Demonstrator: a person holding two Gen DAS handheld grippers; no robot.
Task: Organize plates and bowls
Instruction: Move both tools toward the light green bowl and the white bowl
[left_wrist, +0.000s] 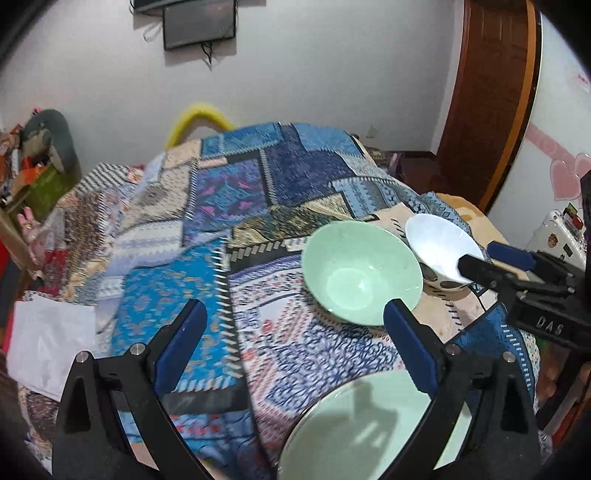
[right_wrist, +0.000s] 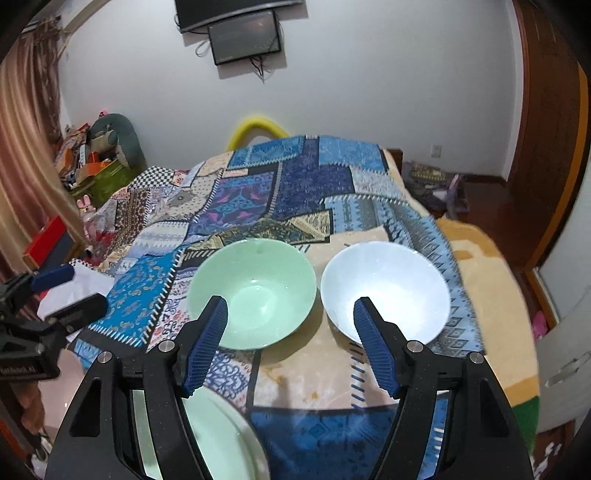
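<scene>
Your left gripper and right gripper both gaped, holding nothing; the green bowl and white bowl sat side by side, seemingly empty.

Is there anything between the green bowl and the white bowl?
No. In the right wrist view only a narrow strip of patterned cloth shows between the green bowl and the white bowl.

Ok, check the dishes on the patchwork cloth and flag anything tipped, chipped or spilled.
Nothing stands out. The pale green ceramic bowl and the white ceramic bowl sit upright side by side, both empty, with no chips or spills visible. The pale green plate lies flat at the near edge. Both grippers, left and right, are open and hold nothing.
</scene>
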